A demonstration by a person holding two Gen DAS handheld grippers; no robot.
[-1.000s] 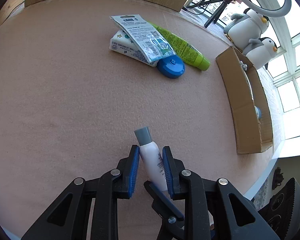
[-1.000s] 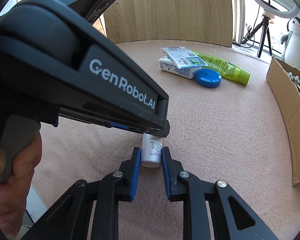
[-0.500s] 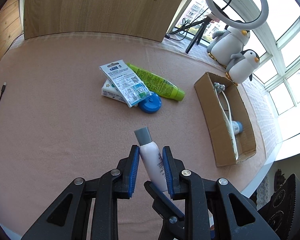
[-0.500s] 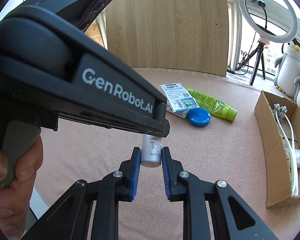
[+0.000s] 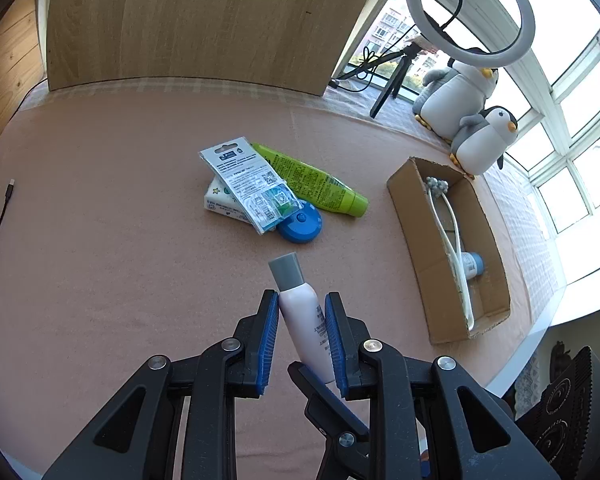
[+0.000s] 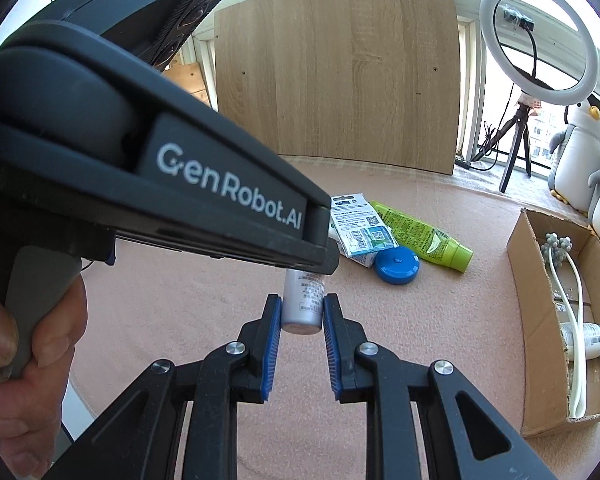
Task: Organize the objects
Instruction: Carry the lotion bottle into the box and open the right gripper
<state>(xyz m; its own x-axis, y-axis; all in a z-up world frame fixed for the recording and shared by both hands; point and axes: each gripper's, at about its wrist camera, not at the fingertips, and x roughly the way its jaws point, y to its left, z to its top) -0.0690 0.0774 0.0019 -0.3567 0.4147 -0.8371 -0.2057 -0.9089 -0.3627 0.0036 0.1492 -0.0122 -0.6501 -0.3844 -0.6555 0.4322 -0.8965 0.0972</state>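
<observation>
Both grippers clamp one pale spray bottle (image 5: 305, 316) above the pink mat: left gripper (image 5: 302, 300) near its grey cap, right gripper (image 6: 302, 306) at its base.

surface (image 5: 100, 240): matt pink felt-like cloth | spray bottle (image 5: 304, 320): smooth pale plastic, matt grey cap | box (image 5: 432, 240): rough brown cardboard | back panel (image 5: 188, 20): wood-grain, matt | green tube (image 5: 316, 184): glossy plastic | claw pads (image 5: 270, 340): ribbed blue

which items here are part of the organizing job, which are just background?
Job: spray bottle held by both grippers, cardboard box, green tube, blue round case, blister pack, tissue pack.
Background: ring light, penguin toys, wooden board.
</observation>
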